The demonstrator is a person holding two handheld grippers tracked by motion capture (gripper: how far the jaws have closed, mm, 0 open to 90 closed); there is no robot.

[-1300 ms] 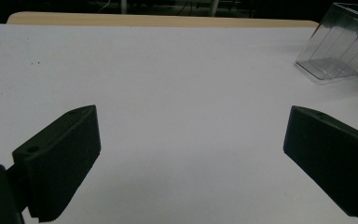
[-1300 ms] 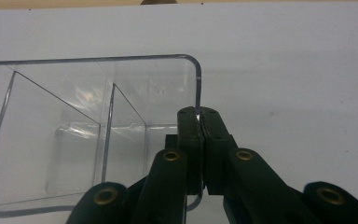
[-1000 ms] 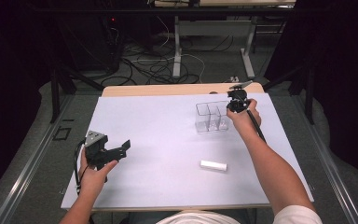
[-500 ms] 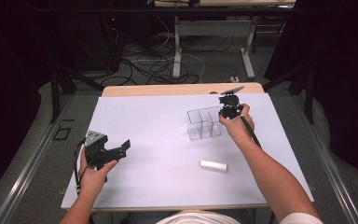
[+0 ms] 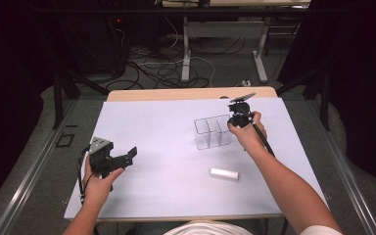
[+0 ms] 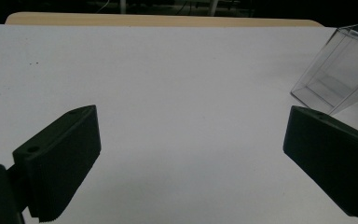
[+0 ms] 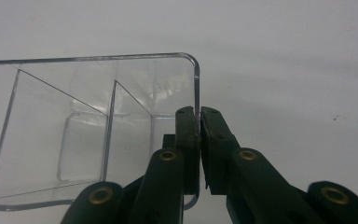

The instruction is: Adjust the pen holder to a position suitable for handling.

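Right gripper [image 7: 199, 122] pinches box [image 5: 212, 132] wall, centre-right of high view; thin clear edge may slip, tipping box. Left gripper [image 5: 127, 157] open, idle, lower left.

Right tool [image 7: 199, 140] clamped on the thin side wall of a clear plastic organizer [image 7: 88, 135], near its rounded corner; one jaw inside the box, the other outside, pads pressed flat against the wall. Organizer stretching off to the left, split by transparent dividers into compartments, all see-through to the pale bench [image 7: 284, 60] beneath. Small dark speck on the bench at right.
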